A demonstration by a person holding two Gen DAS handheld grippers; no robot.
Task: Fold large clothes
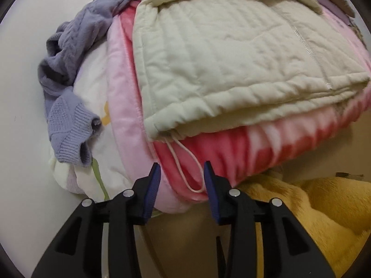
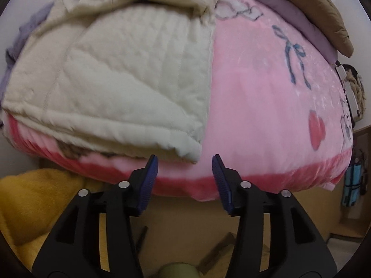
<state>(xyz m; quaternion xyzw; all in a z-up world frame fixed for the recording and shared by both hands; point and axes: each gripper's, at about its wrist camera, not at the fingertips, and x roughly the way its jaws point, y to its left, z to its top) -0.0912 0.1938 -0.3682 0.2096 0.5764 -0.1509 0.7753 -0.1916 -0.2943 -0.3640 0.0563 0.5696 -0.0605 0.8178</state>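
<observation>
A cream quilted jacket (image 1: 227, 53) lies folded on a pink blanket (image 1: 231, 150), zipper up, its white drawcord (image 1: 185, 162) hanging over the blanket's front edge. My left gripper (image 1: 182, 173) is open and empty just in front of the cord and the jacket's hem corner. In the right wrist view the same jacket (image 2: 120, 78) covers the left half of the pink blanket (image 2: 266, 106). My right gripper (image 2: 185, 165) is open and empty just below the jacket's near right corner.
A grey-purple knit sweater (image 1: 69, 74) lies crumpled left of the jacket on a white surface (image 1: 20, 92). A yellow fleece (image 1: 324, 208) lies below the blanket's front edge. A brown cushion (image 2: 324, 11) and lilac cloth (image 2: 301, 18) sit at the far right.
</observation>
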